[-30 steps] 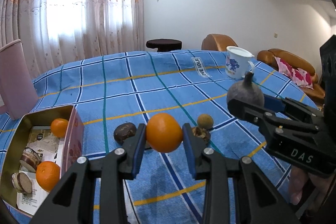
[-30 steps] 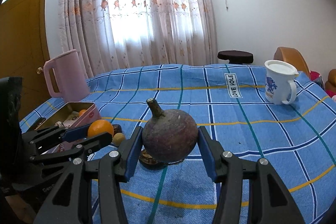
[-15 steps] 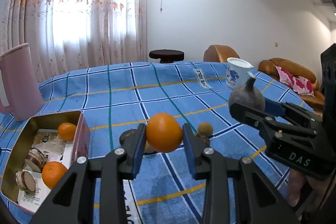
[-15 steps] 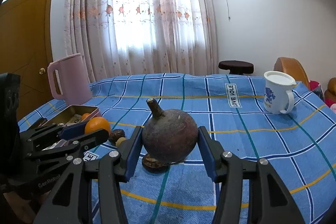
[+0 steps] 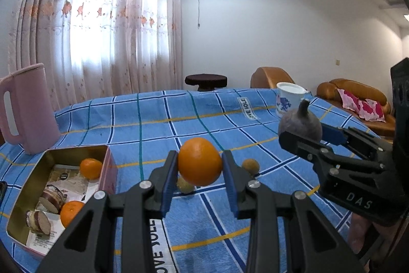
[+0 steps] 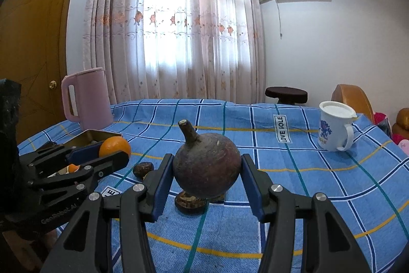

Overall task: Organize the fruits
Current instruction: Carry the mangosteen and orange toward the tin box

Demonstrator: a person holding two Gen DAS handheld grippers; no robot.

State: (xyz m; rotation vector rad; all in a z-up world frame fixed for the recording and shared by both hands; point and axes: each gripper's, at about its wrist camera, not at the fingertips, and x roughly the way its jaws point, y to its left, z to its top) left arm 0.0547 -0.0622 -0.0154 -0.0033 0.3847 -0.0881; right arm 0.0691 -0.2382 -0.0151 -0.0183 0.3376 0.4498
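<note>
Nearest the lens in the left wrist view, the left tongs (image 5: pixel 200 172) grip an orange (image 5: pixel 200 161) between their blue pads, holding it in the lower centre of the frame, clear of the tabletop (image 5: pixel 158 129) with its blue checked cloth. In the right wrist view the right tongs (image 6: pixel 206 177) are clamped on a dark purple mangosteen (image 6: pixel 206 172), its stem tilted toward the upper left, also held off the cloth at the centre of the frame.

Just behind the orange, partly hidden by it, a small yellowish-brown fruit (image 5: pixel 184 185) lies on the cloth, and another small brown fruit (image 5: pixel 250 165) lies to its right. Under the mangosteen in the right wrist view sits a dark fruit shell (image 6: pixel 189 201), with a small dark fruit (image 6: pixel 143 168) left of it.

At the lower left of the left wrist view stands an open tin box (image 5: pixel 107 165) holding two oranges (image 5: pixel 90 168), printed paper and round brownish pieces that I cannot identify.

Farther back, a pink jug (image 5: pixel 28 109) stands at the left edge beyond the box, and a white mug with a blue pattern (image 6: pixel 332 129) stands at the right side of the right wrist view. Beyond the tabletop are a dark round stool (image 6: pixel 286 94), brown sofas (image 5: pixel 358 99) and curtains (image 6: pixel 179 30).
</note>
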